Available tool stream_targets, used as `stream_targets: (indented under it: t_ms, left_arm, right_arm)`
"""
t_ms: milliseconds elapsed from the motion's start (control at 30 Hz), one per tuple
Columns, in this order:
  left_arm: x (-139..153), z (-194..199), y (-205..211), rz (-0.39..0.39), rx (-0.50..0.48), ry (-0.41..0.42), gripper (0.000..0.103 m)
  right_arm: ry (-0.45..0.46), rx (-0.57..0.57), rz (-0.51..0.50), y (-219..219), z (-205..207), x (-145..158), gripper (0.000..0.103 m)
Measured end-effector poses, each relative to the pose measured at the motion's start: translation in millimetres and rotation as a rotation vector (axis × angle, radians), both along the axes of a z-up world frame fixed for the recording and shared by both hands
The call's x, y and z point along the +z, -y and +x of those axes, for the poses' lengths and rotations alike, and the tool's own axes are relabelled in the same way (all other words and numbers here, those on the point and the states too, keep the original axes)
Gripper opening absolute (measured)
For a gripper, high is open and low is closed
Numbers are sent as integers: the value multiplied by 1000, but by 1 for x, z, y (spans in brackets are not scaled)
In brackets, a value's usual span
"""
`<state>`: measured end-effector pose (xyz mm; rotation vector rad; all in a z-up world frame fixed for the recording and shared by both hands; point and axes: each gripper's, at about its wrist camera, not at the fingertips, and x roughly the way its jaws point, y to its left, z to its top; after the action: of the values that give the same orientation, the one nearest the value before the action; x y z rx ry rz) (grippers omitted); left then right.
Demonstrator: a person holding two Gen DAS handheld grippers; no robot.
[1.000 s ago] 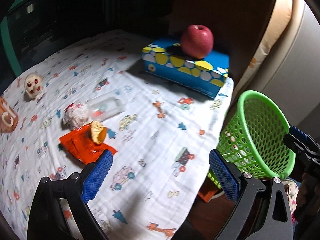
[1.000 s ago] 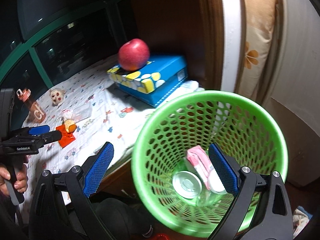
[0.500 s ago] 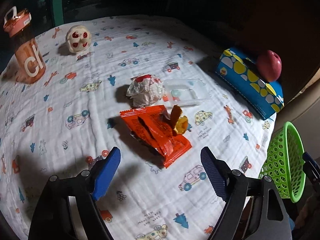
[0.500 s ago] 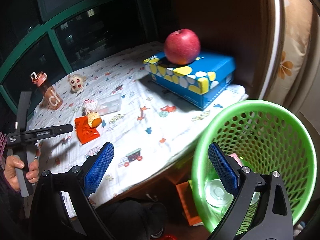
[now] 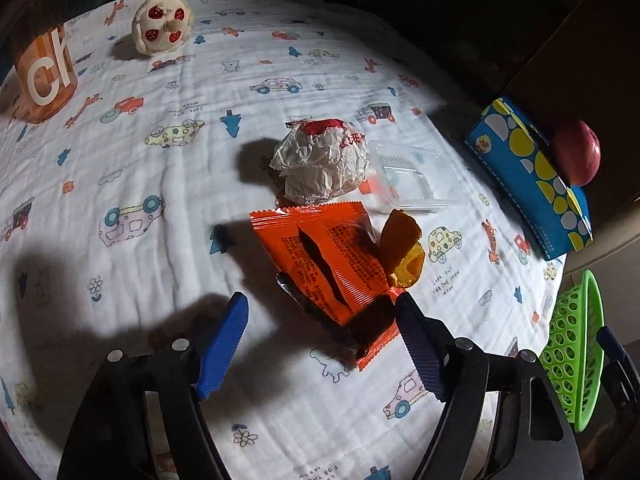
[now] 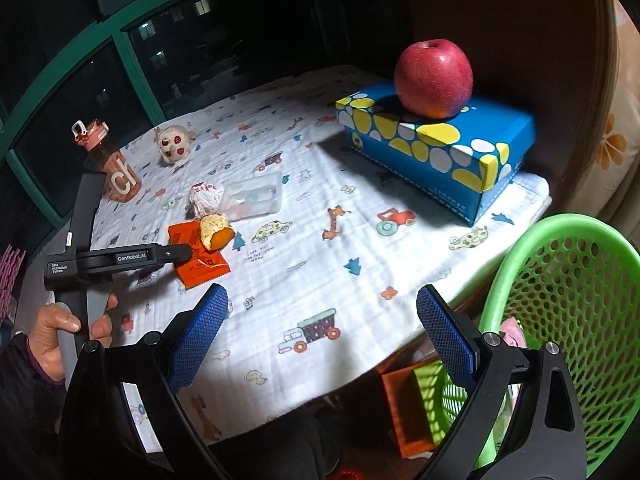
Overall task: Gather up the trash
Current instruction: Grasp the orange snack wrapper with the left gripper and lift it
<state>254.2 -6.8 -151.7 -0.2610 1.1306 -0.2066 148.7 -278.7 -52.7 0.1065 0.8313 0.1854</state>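
The left gripper [image 5: 320,320] hangs wide open over the orange wrapper [image 5: 328,256] mid-tabletop, peel [image 5: 402,250] touching it, crumpled paper [image 5: 320,160] just beyond. The right gripper [image 6: 320,320], also open, hovers beside the green basket [image 6: 576,280] off the table's edge.

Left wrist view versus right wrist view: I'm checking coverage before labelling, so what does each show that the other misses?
Only the left wrist view shows the orange wrapper's torn side up close. Only the right wrist view shows the hand holding the left gripper and trash inside the green basket. Both show the crumpled paper ball, peel, clear tray, apple and blue box.
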Motion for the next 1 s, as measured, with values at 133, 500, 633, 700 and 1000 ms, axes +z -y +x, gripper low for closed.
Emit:
stream_targets:
  t_ms: [133, 500, 633, 700, 1000]
  left_arm:
    - [-2, 4, 0, -38, -7, -3, 63]
    - [-5, 7, 0, -125, -12, -6, 40]
    - [0, 4, 0, -127, -12, 12, 28]
    - [6, 2, -3, -125, -11, 23, 27]
    - [33, -14, -29, -40, -13, 79, 24]
  right_arm:
    - [-11, 14, 3, -8, 8, -4, 94]
    - [-28, 25, 1, -17, 17, -11, 93]
    - [-34, 25, 3, -18, 19, -13, 92]
    - [-39, 28, 12, -18, 20, -15, 91]
    - [-89, 69, 62, -43, 43, -32, 81]
